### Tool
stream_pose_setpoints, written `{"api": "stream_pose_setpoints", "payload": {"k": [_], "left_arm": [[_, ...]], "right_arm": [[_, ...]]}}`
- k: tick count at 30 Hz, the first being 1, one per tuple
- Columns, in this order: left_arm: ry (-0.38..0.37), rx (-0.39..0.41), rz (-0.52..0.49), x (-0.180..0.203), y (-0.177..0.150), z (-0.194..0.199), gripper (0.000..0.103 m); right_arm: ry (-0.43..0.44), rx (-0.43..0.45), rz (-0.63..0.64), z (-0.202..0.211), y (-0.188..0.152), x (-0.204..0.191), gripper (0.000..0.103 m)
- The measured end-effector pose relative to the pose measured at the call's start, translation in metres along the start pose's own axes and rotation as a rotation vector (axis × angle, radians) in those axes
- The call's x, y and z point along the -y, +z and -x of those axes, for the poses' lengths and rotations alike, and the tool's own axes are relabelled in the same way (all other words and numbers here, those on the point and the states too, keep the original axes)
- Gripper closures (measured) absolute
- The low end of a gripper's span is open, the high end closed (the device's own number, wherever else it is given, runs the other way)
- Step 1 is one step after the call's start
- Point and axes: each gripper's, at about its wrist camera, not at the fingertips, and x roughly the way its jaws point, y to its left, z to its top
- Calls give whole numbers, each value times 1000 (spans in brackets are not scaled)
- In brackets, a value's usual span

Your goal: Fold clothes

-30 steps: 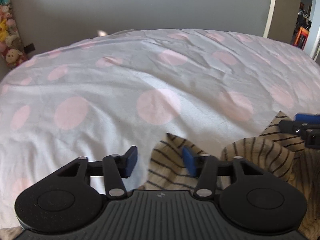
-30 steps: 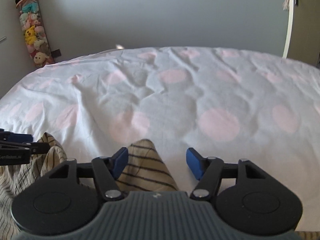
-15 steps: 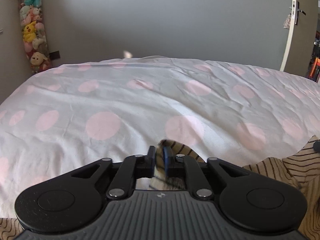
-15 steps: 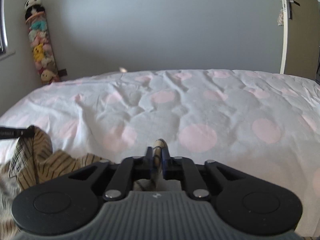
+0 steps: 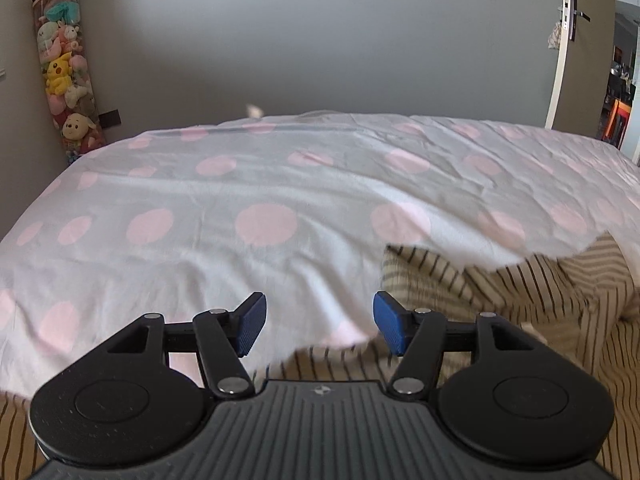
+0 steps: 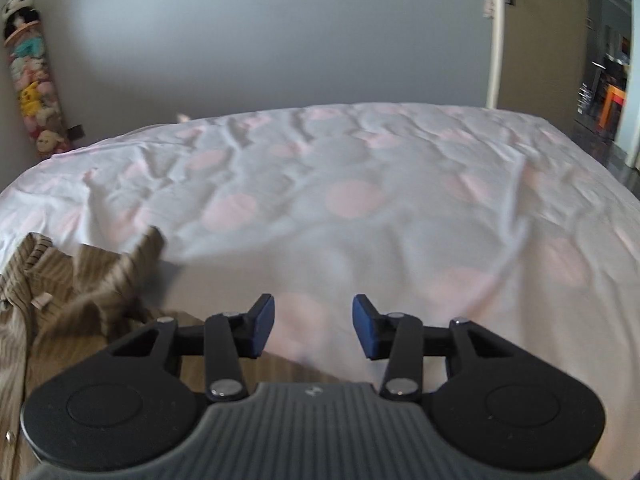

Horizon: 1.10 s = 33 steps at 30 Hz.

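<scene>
both claws have just been opening, nothing between the pads: left gripper (image 5: pixel 319 328) and right gripper (image 6: pixel 313 327) stand apart over one rumpled striped shirt (image 5: pixel 500 300) lying on the near part of the dotted bedsheet (image 5: pixel 280 184); farther off, one tube of plush toys (image 5: pixel 66 68) and one door (image 5: pixel 584 40)

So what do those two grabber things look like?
Both the left gripper and the right gripper look alike: black plastic linkage arms with silver pins, round black discs at each side, a ribbed grey body and ridged blue pads on the fingertips.
</scene>
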Motion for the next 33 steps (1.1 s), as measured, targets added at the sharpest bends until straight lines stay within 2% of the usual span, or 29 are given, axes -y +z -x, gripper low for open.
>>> {"api": "stream_pose_setpoints", "payload": {"k": [4,9,14,19,23,27,32,33], "left_arm": [[-36,-40,-33,7,-19,17,46],[-146,-45,-84,47,-13,36,46],[-260,-36,-126,118,10,38,45],[-320,-35,-185,196,31,17,41],[-332,-62,-213,246,39,-8,41],[-297,-88,-238,286,39,-37,41],[-239,-174,-222,309,32,-71,68],[-231,-190,-217,310,30,-76,76]], "right_arm": [[-70,-15,-80,23,-16,46,57],[-113,-29,-161,43,-34,82,58],[-142,-25,-157,58,-46,96,58],[-153,-10,-149,75,-53,117,58],[-128,-11,-165,85,-57,135,58],[-92,-13,-209,87,-59,153,59],[-19,-17,-307,83,-71,169,60],[-1,-19,-326,81,-74,171,60]]}}
